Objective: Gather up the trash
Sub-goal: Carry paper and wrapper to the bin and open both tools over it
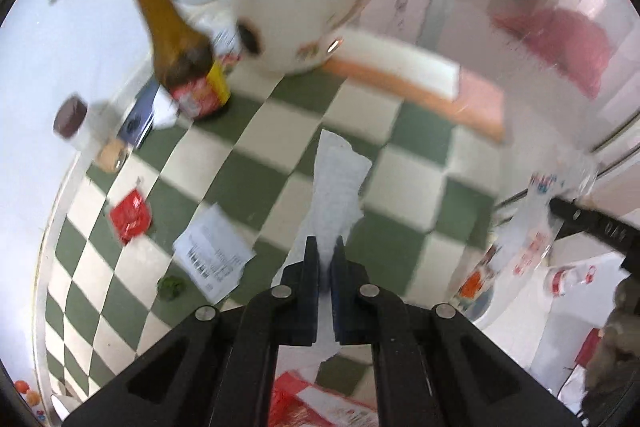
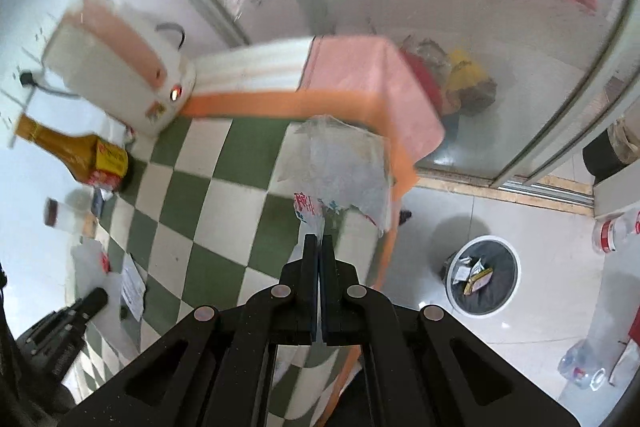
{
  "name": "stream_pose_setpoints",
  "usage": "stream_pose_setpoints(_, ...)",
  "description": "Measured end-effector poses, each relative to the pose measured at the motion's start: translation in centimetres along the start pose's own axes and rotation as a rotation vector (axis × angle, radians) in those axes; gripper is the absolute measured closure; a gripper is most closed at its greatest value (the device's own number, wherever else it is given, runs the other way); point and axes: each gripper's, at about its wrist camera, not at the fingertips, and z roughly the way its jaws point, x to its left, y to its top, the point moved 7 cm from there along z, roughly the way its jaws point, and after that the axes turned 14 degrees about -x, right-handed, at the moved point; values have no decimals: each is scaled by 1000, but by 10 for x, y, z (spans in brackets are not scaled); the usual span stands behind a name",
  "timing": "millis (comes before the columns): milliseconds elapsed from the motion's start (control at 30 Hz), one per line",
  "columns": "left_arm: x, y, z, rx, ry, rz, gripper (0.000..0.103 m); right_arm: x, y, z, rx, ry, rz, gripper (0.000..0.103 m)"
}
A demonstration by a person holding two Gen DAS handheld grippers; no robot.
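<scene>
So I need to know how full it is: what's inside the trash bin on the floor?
The trash bin has a dark liner holding a few wrappers, white and yellow. Anything beneath them is hidden.

Nothing is reading clearly: print on the receipt, bottle label and plastic bag is blurring.
</scene>
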Motion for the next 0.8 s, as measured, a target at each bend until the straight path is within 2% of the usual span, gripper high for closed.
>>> stream_pose_setpoints(167,-66,32,-11,-56,-95,36,101,-71,23,-46,-72,-31,96,103)
stream_pose_setpoints(267,-115,39,-13,-62,-168,76,101,-117,30,-69,-113,-59,152,103)
stream_pose_setpoints(433,-216,35,-5,-38,-286,173,101,-217,24,-99,-158,-156,276,103)
stream_pose_setpoints(567,-297,13,13,11,-375,232,101,-300,-2,-104,-156,-232,381,103)
stream_pose_setpoints(667,-353,-21,48,103,-445,233,101,-352,-32,-89,-134,-292,440,103)
stream_pose_setpoints(767,-399,-69,104,231,-502,186,101,-408,-68,-57,-103,-347,490,103)
stream_pose_setpoints(800,-414,-93,133,286,-513,163,101,-426,-81,-42,-94,-367,501,103)
